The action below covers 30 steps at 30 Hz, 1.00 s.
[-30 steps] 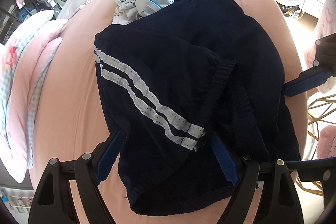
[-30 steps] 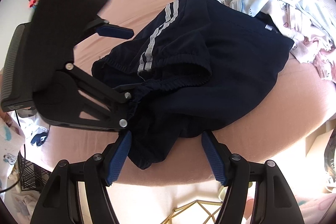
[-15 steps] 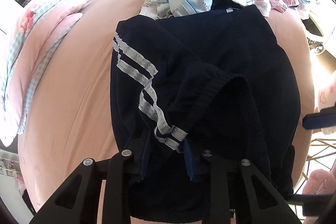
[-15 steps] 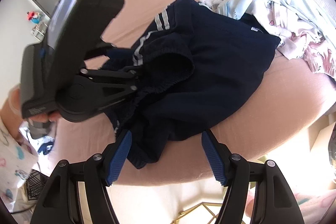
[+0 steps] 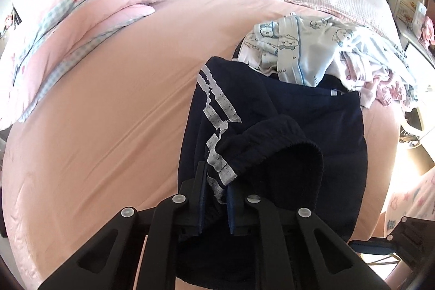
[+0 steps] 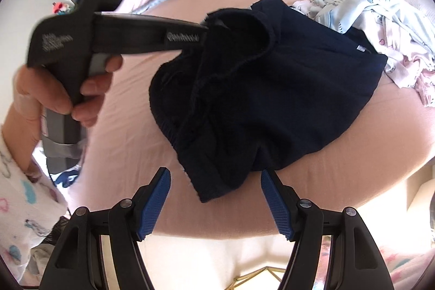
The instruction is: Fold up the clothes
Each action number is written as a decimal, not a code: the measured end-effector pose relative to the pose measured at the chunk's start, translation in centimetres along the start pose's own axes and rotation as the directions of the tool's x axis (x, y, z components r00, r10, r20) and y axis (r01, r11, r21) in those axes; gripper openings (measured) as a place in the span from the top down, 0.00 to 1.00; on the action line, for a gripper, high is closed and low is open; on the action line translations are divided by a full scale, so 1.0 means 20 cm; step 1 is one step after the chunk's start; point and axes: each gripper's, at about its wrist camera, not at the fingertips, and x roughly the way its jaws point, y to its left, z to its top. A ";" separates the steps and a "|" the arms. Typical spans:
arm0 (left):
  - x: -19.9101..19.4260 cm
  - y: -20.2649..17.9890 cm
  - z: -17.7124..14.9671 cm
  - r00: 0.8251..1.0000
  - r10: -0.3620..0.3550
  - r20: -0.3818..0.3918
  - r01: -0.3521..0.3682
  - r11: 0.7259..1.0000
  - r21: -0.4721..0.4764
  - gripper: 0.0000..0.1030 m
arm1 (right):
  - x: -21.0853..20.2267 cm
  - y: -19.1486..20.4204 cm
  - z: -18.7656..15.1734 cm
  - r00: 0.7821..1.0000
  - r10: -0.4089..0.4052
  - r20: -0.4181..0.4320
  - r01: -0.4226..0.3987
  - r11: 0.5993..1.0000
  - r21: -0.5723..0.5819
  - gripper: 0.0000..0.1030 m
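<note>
Navy white-striped shorts (image 5: 285,132), crumpled on pink bed, waistband lifted.

The left gripper (image 5: 214,197) is closing on the striped edge of the navy shorts (image 5: 293,127), fabric pinched between its jaws and lifted into a hump. The shorts lie on the pink bed (image 5: 108,113), their far edge under a pile of pale clothes (image 5: 320,50).

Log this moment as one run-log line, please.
left gripper: fingers closing on navy shorts at striped hem | right gripper: open, empty, near edge | shorts on pink bed
</note>
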 end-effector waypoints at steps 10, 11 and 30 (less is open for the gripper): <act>-0.34 0.10 -0.07 0.998 -0.008 0.062 0.010 0.999 -0.039 0.90 | 0.03 0.07 -0.05 0.998 -0.065 -0.014 0.065 0.996 0.061 0.33; -0.35 0.11 -0.04 0.997 -0.012 0.070 0.015 0.999 -0.048 0.90 | 0.03 0.09 -0.06 0.997 -0.072 -0.009 0.072 0.995 0.064 0.33; -0.80 0.17 0.09 0.973 0.057 0.223 -0.041 0.996 -0.074 0.90 | -0.02 0.21 -0.15 0.993 -0.118 0.025 0.113 0.984 0.136 0.33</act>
